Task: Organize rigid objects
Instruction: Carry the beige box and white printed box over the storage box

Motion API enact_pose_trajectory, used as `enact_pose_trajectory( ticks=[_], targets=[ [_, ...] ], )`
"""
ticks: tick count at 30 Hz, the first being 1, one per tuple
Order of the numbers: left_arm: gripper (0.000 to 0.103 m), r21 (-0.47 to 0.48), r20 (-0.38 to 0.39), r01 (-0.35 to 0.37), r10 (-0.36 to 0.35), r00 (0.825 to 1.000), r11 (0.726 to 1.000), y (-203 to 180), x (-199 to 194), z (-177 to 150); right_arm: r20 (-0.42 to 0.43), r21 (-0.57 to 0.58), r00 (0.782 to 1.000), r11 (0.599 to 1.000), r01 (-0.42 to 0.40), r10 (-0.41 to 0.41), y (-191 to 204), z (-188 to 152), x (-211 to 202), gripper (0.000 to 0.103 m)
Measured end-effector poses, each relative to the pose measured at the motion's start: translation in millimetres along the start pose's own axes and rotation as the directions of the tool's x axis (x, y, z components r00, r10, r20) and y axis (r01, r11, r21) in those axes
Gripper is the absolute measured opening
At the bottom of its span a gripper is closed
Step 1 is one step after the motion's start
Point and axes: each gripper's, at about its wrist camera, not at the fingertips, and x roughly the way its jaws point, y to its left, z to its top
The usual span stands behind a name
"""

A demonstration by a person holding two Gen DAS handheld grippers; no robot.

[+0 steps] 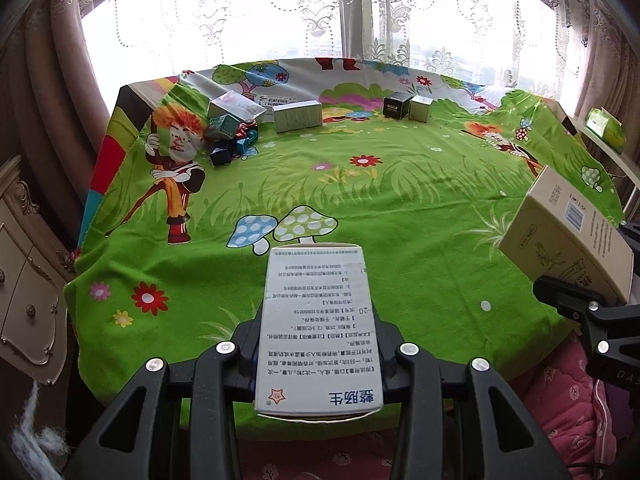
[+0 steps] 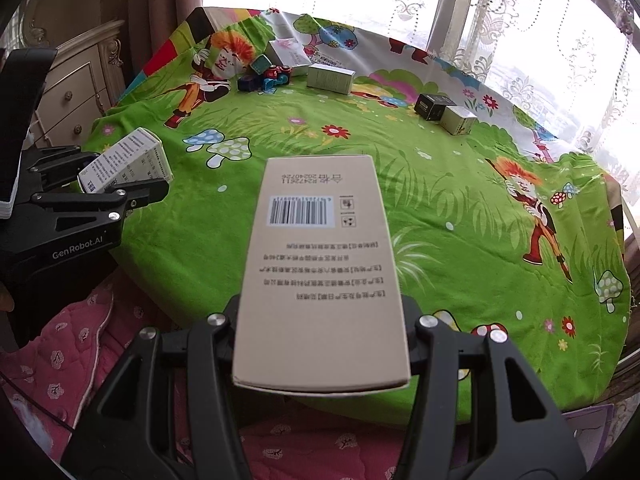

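Both grippers are mine, 1 in each hand, and each is clamped on a box held above the near edge of the table. My right gripper (image 2: 320,332) holds the bigger one, a tan box (image 2: 320,268) with a barcode and printed lines on its upper face, its far end pointing out over the cloth. My left gripper (image 1: 318,356) squeezes a white box (image 1: 318,328) covered in small print, with large blue characters at the end nearest me. In the right wrist view the left gripper and its white box sit off to the left, well apart from the tan box.

Under both lies a table (image 1: 400,216) covered by a bright green cloth printed with mushrooms, flowers and cartoon figures.

Along the far side, near the lace-curtained window (image 1: 280,12), stand the other items. A pale green box (image 1: 298,117) lies on its long side near the middle. To its left is a white packet (image 1: 236,106), with a cluster of small toys (image 1: 236,140) just in front of it, including a teal cube and dark blocks. To the right, a black cube box (image 1: 396,106) touches a small cream box (image 1: 420,109).

A cream cabinet (image 1: 28,280) stands at the left.
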Motion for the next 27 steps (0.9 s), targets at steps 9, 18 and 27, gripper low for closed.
enact_pose_trajectory(
  ticks=[9, 18, 27],
  targets=[
    [0.041, 0.119, -0.005, -0.022, 0.023, 1.000, 0.993, -32, -18, -4, 0.069, 0.069, 0.998, 0.998, -0.001, -0.004, -21, -22, -43, 0.055],
    [0.041, 0.257, -0.004, 0.016, -0.016, 1.000, 0.966, -83, -31, -8, 0.094, 0.176, 0.995, 0.984, 0.024, -0.041, -52, -62, -77, 0.055],
    [0.041, 0.409, -0.029, 0.106, -0.103, 0.994, 0.907, -147, -41, -11, 0.061, 0.313, 0.993, 0.947, 0.073, -0.096, -101, -104, -94, 0.055]
  ],
)
